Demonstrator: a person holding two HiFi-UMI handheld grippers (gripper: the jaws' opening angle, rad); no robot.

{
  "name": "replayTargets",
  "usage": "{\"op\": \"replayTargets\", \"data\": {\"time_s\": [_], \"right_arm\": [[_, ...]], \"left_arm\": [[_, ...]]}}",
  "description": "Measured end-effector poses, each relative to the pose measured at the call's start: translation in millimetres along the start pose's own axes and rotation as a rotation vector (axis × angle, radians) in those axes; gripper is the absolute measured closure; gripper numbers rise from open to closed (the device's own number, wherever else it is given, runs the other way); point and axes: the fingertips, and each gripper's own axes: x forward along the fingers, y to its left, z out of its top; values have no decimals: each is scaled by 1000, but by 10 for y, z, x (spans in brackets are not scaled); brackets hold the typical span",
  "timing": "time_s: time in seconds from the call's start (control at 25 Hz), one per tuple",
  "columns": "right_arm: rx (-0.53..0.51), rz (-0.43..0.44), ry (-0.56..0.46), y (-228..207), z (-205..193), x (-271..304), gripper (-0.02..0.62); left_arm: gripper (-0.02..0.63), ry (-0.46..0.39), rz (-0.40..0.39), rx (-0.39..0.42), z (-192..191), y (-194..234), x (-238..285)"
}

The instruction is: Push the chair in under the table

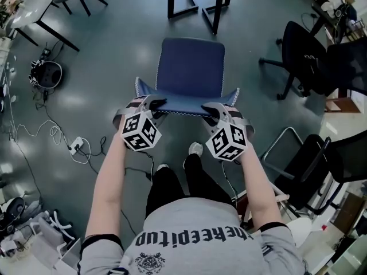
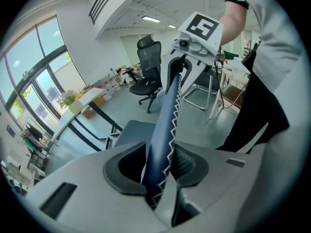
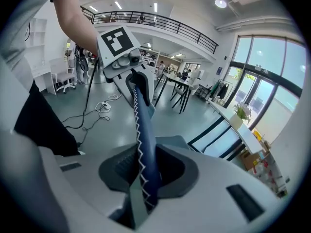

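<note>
A blue chair [image 1: 190,66] stands on the grey floor in front of me, its seat toward the black-legged table [image 1: 192,2] at the top of the head view. The top edge of its backrest [image 1: 186,105], trimmed with white zigzag stitching, is held at both ends. My left gripper [image 1: 153,103] is shut on the left end, and the backrest [image 2: 164,125] runs between its pads [image 2: 187,161]. My right gripper [image 1: 213,111] is shut on the right end, where the backrest [image 3: 145,144] passes between its pads [image 3: 119,166]. Each gripper shows in the other's view, the right gripper [image 2: 187,62] and the left gripper [image 3: 127,69].
Black office chairs [image 1: 307,56] stand at the right, and another dark chair [image 1: 318,165] is close to my right arm. Cables and a power strip [image 1: 77,148] lie on the floor at the left. A second white table [image 1: 40,4] is at the upper left. My feet [image 1: 196,149] are just behind the chair.
</note>
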Motion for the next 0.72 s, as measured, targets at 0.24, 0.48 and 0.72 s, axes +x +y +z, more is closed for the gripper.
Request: {"op": "replayTargets", "data": {"time_s": [0.24,0.48,0.72], "right_arm": [[-12,8,-16,-88,33,30,511],[-9,7,-17,-169,50,68,509],[-5,6,-15,-282,61,133,509]], "left_arm": [[482,4,-17,-3,-1,84,13],[483,6,-19,-3,-2,173,35],[486,-5,-32,4,-7,285,82]]}}
